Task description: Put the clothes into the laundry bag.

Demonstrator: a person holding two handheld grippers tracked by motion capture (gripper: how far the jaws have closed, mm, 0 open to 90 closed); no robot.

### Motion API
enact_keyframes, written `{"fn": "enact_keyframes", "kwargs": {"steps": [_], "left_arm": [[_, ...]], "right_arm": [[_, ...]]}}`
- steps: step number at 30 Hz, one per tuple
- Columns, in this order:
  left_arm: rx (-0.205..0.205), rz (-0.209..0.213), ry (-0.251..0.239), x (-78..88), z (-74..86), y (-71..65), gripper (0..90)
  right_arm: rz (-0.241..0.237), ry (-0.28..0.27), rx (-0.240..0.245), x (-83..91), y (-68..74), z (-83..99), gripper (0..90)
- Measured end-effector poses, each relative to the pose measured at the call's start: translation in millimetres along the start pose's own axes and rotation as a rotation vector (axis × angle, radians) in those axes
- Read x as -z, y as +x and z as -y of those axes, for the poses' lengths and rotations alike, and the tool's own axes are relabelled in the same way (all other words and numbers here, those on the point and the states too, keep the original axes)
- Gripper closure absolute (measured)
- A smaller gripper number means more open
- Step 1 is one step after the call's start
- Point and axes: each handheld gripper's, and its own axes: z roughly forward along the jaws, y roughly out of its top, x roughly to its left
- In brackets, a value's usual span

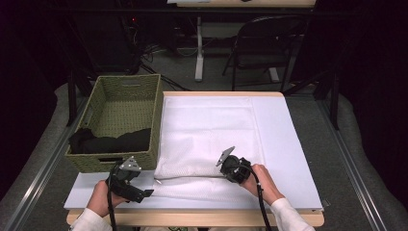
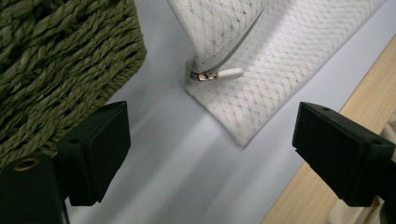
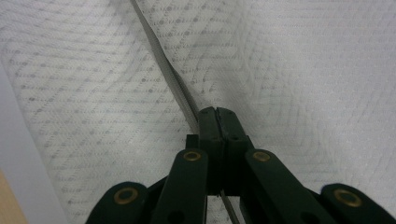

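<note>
Here the right gripper [image 3: 218,114] is clamped tight on the grey zipper line [image 3: 161,65] of the flat white mesh laundry bag [image 1: 207,130], probably to anchor it. Ahead of the wide-open, empty left gripper [image 2: 210,154] lies the small white zipper pull [image 2: 229,73], beside the green woven basket [image 2: 56,65].

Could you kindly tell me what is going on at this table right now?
A person is working on a white mesh zippered laundry bag lying flat on the white table sheet. The right claw is shut on the bag's zipper line, pinning it. The left claw hangs open, facing the white zipper pull at the bag's corner. Dark clothing lies in the green woven basket alongside.
</note>
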Motion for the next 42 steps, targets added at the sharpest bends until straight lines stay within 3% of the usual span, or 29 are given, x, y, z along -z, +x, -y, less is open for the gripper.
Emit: {"fn": "enact_keyframes", "kwargs": {"steps": [4,12,15,17,18,22,25,28,33,42], "left_arm": [[0.0,-0.006,0.002,0.8,0.3,0.0,11.6],[-0.001,0.006,0.006,-0.6,-1.1,0.1,11.6],[-0.006,0.007,0.008,-1.2,-1.4,0.1,11.6],[0.0,0.009,0.005,-1.3,-1.0,-0.1,11.6],[0.0,0.01,0.007,-1.3,-0.8,0.3,11.6],[0.0,0.013,0.008,-2.0,-1.1,0.8,11.5],[-0.002,0.019,0.007,-2.2,-1.4,0.2,11.5],[0.001,0.029,0.001,-2.4,-1.3,0.3,11.3],[0.004,0.025,0.004,-3.5,-1.2,1.1,11.2],[-0.001,0.024,0.015,-3.2,-0.9,1.6,11.3]], "right_arm": [[0.005,-0.004,0.007,1.0,0.3,-0.4,90.0],[0.092,-0.063,-0.034,11.9,-8.6,-1.7,90.0],[0.054,-0.022,-0.037,-1.4,-12.3,-2.1,89.2],[0.035,-0.014,-0.029,-4.9,-13.3,-0.9,82.9],[0.003,-0.018,-0.034,-6.2,-14.8,0.1,78.3],[-0.034,-0.013,-0.033,-8.5,-14.9,0.2,70.8],[-0.02,-0.012,-0.021,-9.6,-15.1,-1.8,68.7],[-0.005,-0.02,-0.042,-12.4,-17.3,-5.6,62.5],[0.0,-0.032,-0.055,-14.7,-20.3,-7.3,62.1],[0.06,-0.045,-0.059,-13.3,-20.7,-11.1,51.9]]}}
